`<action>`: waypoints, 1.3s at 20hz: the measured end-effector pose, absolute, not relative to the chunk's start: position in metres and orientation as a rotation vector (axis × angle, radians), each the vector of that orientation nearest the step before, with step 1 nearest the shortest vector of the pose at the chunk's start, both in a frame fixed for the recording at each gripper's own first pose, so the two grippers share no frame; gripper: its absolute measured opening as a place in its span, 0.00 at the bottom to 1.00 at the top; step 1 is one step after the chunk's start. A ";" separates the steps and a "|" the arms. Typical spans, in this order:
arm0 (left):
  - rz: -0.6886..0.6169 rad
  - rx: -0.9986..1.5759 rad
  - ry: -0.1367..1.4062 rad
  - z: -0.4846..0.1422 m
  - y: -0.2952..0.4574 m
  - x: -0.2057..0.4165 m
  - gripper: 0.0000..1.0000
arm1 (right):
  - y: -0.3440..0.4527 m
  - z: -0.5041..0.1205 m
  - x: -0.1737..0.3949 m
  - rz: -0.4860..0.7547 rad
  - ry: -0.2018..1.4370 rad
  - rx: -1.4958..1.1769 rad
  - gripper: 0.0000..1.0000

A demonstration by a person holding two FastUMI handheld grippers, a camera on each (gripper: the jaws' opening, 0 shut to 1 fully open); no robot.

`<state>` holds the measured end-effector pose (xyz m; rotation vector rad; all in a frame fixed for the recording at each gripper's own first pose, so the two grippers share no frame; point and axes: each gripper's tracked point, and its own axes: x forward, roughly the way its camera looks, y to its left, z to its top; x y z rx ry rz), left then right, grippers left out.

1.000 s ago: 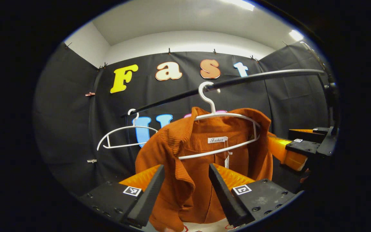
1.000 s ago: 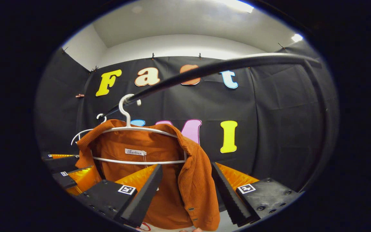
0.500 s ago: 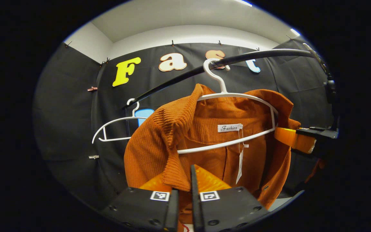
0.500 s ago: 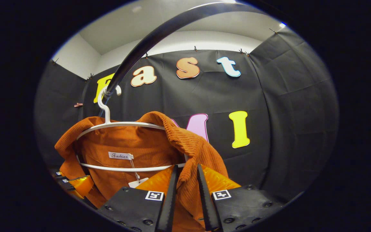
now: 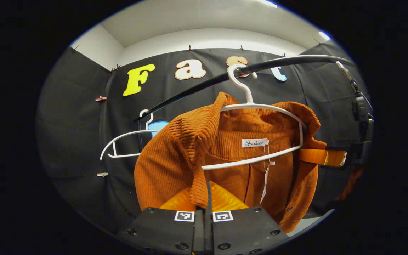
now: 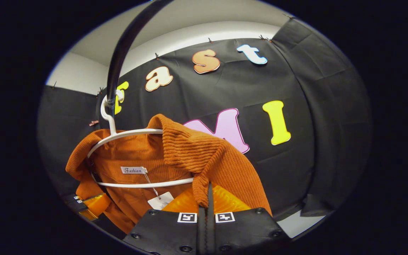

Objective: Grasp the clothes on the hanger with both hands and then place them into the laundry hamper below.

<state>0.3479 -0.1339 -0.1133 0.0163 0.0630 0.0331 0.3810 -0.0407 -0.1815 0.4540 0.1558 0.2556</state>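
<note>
Two tongs: both pinch the same garment, one on each front edge below the collar.
Garment: an orange ribbed cardigan [image 5: 168,159] with a neck label and a paper tag; it hangs on the white hanger [image 5: 260,106], shoulders draped over the frame.
Hanger: hook over the black rail [image 5: 282,62]; a second, bare white hanger [image 5: 126,141] hangs farther along the same rail.
Left tongs [image 5: 207,198]: pressed together on the folded front edge of the cardigan in the left gripper view.
Right tongs [image 6: 207,200]: pressed together on the opposite front edge [image 6: 204,159] in the right gripper view; from the left gripper view they show at the cardigan's far side [image 5: 321,157].
Left tongs, far view: at the lower left of the right gripper view [image 6: 90,205], against the garment's other side.
Progress: the two-handed grasp appears complete; the cardigan is not yet off the hanger, and the lift clear and the lowering into the laundry hamper remain.
Change from one second earlier: both tongs then stood spread around the cloth; now they are closed on it, nearer the collar.
Change from half a second earlier: a narrow gap remained between the fingers; it has closed, and the right gripper view has tilted.
</note>
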 end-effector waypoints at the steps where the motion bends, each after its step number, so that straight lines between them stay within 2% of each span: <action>1: 0.026 0.004 0.079 -0.113 -0.134 0.350 0.05 | -0.039 -0.183 0.384 0.272 0.176 0.501 0.04; 6: -0.007 -0.053 0.139 -0.110 -0.126 0.356 0.03 | -0.048 -0.186 0.391 0.333 0.242 0.609 0.04; 10: -0.032 -0.059 0.130 -0.090 -0.122 0.356 0.03 | -0.068 -0.170 0.401 0.332 0.227 0.633 0.04; 12: -0.024 -0.063 0.118 -0.076 -0.114 0.358 0.05 | -0.083 -0.160 0.410 0.308 0.204 0.640 0.00; 13: -0.013 -0.067 0.111 -0.070 -0.108 0.359 0.05 | -0.094 -0.155 0.414 0.291 0.189 0.645 0.04; 17: 0.012 -0.062 0.102 -0.057 -0.090 0.368 0.02 | -0.135 -0.137 0.441 0.197 0.125 0.620 0.04; 23: -0.012 -0.043 0.155 -0.071 -0.088 0.370 0.03 | -0.149 -0.188 0.449 0.114 0.204 0.584 0.04; 26: 0.002 -0.038 0.164 -0.084 -0.081 0.361 0.05 | -0.132 -0.216 0.430 0.136 0.260 0.646 0.04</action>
